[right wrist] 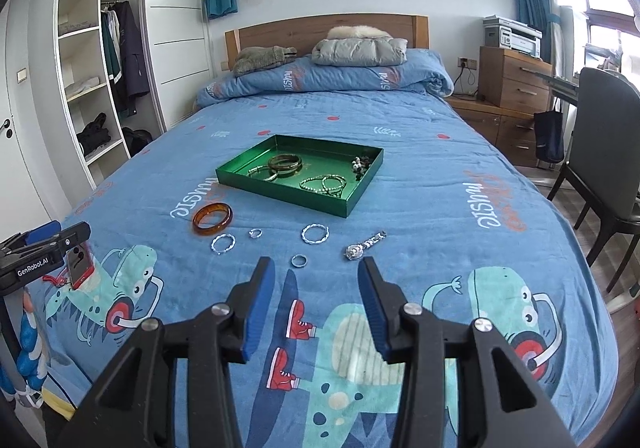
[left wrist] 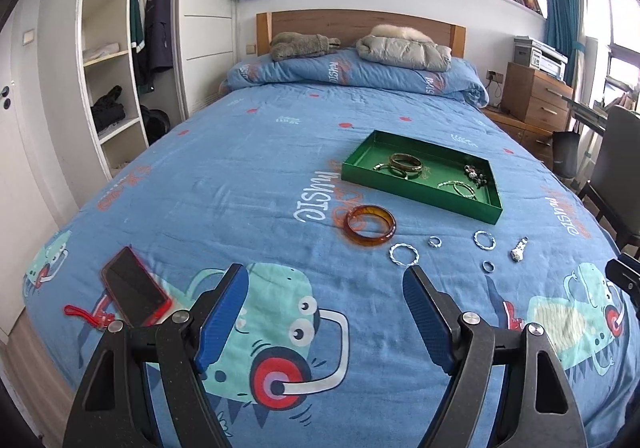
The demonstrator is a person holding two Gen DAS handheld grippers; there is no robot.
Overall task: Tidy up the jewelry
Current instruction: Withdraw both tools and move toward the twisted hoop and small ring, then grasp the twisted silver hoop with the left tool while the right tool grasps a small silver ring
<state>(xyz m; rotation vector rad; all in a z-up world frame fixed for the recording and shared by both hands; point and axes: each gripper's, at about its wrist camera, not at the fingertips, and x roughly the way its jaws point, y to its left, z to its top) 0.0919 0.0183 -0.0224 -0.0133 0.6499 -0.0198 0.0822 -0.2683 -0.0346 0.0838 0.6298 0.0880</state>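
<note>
A green tray [left wrist: 416, 190] [right wrist: 280, 194] on the blue bedspread holds several bracelets and bangles. In front of it lie an amber bangle [left wrist: 370, 226] [right wrist: 213, 219], two twisted silver bracelets [left wrist: 404, 255] [right wrist: 315, 233], small silver rings [left wrist: 488, 267] [right wrist: 299, 261] and a small watch [left wrist: 519, 250] [right wrist: 363, 247]. My left gripper [left wrist: 326, 276] hovers open over the bed, short of the amber bangle, with nothing between its fingers. My right gripper [right wrist: 316, 270] is open and empty, just short of the small ring and the watch.
A phone in a red case [left wrist: 134, 290] [right wrist: 80, 264] lies at the left near the bed's front edge. The left gripper's body [right wrist: 40, 252] shows at the left edge of the right wrist view. A chair [right wrist: 604, 152] and wooden drawers [right wrist: 516, 82] stand right of the bed.
</note>
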